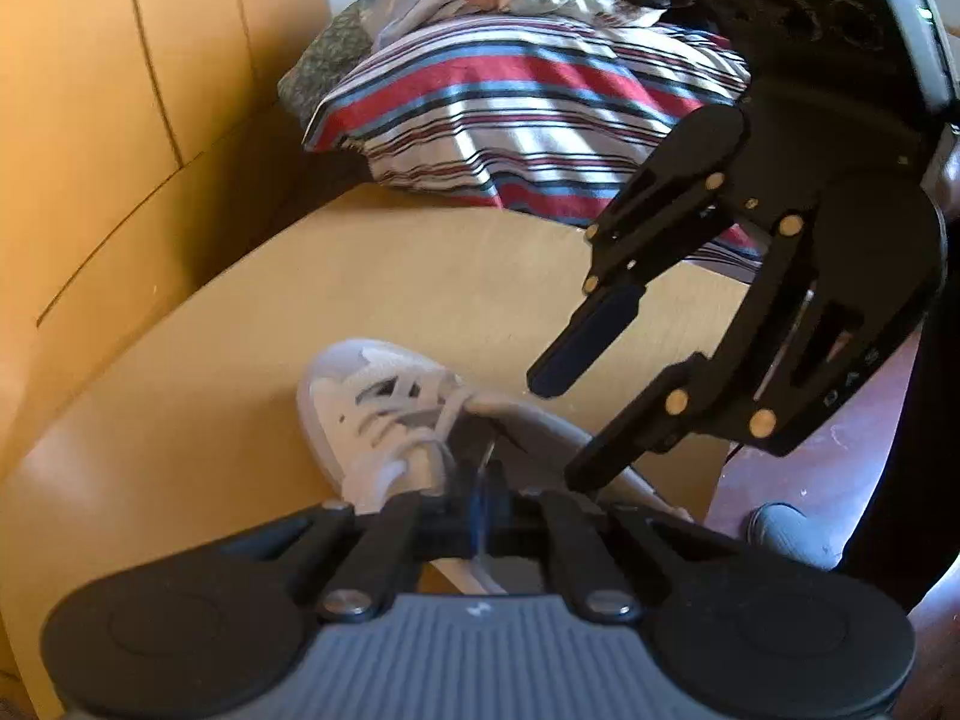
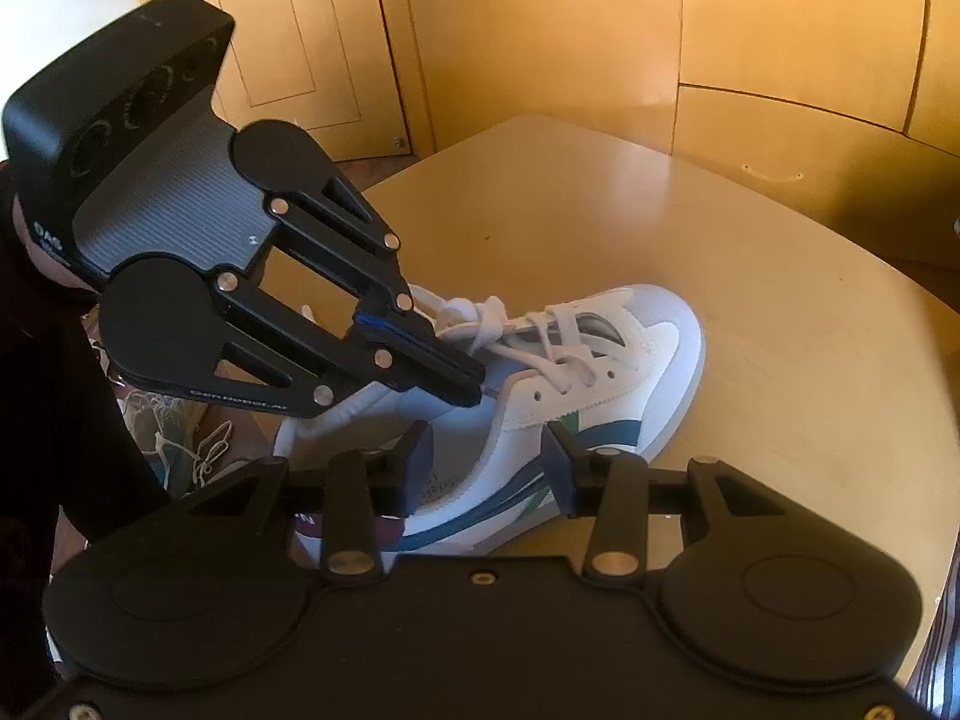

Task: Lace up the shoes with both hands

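A white sneaker [image 2: 636, 354] with blue and green side stripes lies on the light wooden table [image 2: 780, 276], toe pointing away. Its white laces [image 2: 480, 315] bunch in a loose knot over the tongue. My left gripper [image 2: 477, 387] comes in from the left and is shut, its tips at the shoe's opening just below that knot. In the left wrist view a thin pale strand rises from the left gripper [image 1: 486, 498]; I cannot tell if it is pinched. My right gripper [image 2: 489, 462] stands open over the sneaker's side near the heel. It hovers above the sneaker [image 1: 372, 414] as the right gripper [image 1: 564, 426].
A pile of striped cloth [image 1: 510, 120] covers the table's far end in the left wrist view. Orange wooden cabinet panels [image 2: 540, 30] surround the table. Loose cords and clutter [image 2: 192, 438] lie on the floor at the left, beside a dark sleeve [image 2: 72, 420].
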A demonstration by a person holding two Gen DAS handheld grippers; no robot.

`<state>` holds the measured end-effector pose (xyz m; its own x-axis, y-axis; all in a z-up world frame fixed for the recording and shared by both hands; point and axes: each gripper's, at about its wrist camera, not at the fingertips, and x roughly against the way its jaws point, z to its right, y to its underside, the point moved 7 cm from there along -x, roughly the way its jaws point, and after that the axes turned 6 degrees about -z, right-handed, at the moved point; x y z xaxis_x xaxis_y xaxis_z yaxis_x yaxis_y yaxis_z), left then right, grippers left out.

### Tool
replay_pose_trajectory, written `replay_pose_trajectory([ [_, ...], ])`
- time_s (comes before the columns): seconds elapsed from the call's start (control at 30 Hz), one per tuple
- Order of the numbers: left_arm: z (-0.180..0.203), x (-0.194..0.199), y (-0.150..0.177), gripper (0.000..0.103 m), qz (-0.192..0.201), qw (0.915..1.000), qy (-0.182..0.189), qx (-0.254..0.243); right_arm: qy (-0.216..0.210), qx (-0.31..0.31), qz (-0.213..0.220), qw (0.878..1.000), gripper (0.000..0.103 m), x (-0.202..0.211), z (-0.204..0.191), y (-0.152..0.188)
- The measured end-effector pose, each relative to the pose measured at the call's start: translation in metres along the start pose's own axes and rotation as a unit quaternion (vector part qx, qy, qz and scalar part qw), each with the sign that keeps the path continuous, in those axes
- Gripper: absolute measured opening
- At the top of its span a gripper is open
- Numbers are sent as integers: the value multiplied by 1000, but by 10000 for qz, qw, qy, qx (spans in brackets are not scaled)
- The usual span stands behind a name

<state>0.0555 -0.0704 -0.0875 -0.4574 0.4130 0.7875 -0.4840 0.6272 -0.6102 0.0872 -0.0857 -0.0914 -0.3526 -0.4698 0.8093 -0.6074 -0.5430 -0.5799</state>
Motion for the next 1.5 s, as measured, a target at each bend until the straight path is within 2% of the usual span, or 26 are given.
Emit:
replay_pose_trajectory([
  [0.23, -4, -2, 3, 1, 226, 9987, 93, 447, -47, 45, -81, 9999, 43, -7, -2, 0],
  [0.47, -8, 4, 11, 1, 457, 9966, 200, 656, -38, 57, -117, 9999, 43, -11, 3, -2],
  [0.67, -8, 4, 12, 1, 561, 9956, 344, 666, -8, 40, -133, 9999, 43, -11, 2, -2],
  [1.03, -5, 5, 10, 1, 677, 9950, 352, 648, -21, 45, -157, 9999, 44, -13, 0, 0],
  [1.5, 2, -5, 6, 1, 619, 9965, 317, 467, -65, 22, -137, 9999, 49, -13, -1, 2],
])
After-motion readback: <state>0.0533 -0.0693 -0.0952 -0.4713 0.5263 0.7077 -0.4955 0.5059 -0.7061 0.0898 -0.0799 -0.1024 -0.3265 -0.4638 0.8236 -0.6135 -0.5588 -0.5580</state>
